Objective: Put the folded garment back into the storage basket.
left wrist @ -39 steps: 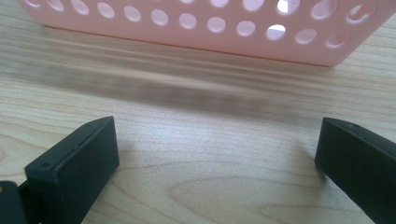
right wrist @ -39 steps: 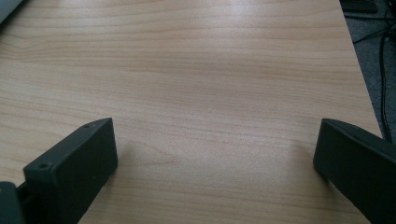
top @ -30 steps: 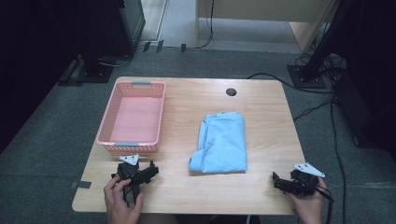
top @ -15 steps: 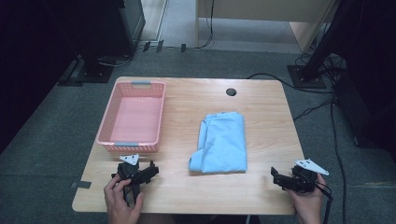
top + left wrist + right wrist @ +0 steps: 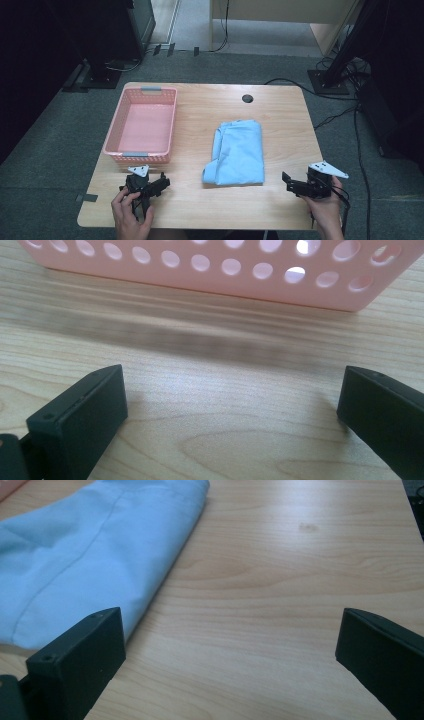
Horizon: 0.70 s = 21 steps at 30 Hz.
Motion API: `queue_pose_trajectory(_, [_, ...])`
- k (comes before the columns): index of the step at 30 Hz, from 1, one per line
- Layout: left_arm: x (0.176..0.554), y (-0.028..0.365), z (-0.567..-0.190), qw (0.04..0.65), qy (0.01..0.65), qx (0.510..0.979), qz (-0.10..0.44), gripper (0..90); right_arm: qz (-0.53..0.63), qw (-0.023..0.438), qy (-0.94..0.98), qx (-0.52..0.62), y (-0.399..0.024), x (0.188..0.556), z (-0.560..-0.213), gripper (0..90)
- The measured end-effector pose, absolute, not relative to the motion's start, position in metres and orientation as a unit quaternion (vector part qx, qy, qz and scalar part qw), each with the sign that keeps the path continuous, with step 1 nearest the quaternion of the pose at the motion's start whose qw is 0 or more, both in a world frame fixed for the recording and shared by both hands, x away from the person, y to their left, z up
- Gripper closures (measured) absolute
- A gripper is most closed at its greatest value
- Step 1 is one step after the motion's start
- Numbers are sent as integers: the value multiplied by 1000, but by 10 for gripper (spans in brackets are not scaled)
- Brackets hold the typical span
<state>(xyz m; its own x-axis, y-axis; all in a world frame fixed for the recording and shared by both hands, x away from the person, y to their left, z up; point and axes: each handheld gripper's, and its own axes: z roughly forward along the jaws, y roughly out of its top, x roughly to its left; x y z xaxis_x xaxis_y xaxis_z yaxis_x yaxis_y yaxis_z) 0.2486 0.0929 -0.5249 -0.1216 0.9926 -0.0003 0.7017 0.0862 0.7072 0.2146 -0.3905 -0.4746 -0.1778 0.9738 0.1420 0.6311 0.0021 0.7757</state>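
A folded light blue cloth (image 5: 237, 152) lies on the wooden table (image 5: 210, 105), right of centre. A pink perforated basket (image 5: 142, 125) stands at the left, with nothing inside. My left gripper (image 5: 159, 184) rests near the front edge just below the basket, open, with bare wood between its jaws; the basket's wall (image 5: 210, 267) stands close ahead. My right gripper (image 5: 287, 182) is held at the front right, open, pointing left toward the cloth. The cloth's near edge (image 5: 90, 555) lies just beyond its left jaw.
A round black cable hole (image 5: 247, 98) is set near the table's far edge. Dark stands and cables (image 5: 340, 75) stand on the grey floor around the table. Bare wood (image 5: 300, 580) stretches right of the cloth.
My right gripper has lifted slightly and shifted a little to the left toward the cloth. The left gripper, cloth and basket have not moved.
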Motion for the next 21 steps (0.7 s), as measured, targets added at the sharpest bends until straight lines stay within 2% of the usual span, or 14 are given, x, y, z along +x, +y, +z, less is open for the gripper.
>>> queue_pose_trajectory(5, [249,93,-525,254,692,612,287,0,371,225,669,603,-383,222,-467,0])
queue_pose_trajectory(7, [249,93,-525,254,692,612,287,0,389,209,656,612,-381,226,-461,0])
queue_pose_trajectory(21, [249,93,-525,254,692,612,287,0,383,216,666,602,-362,242,-444,1])
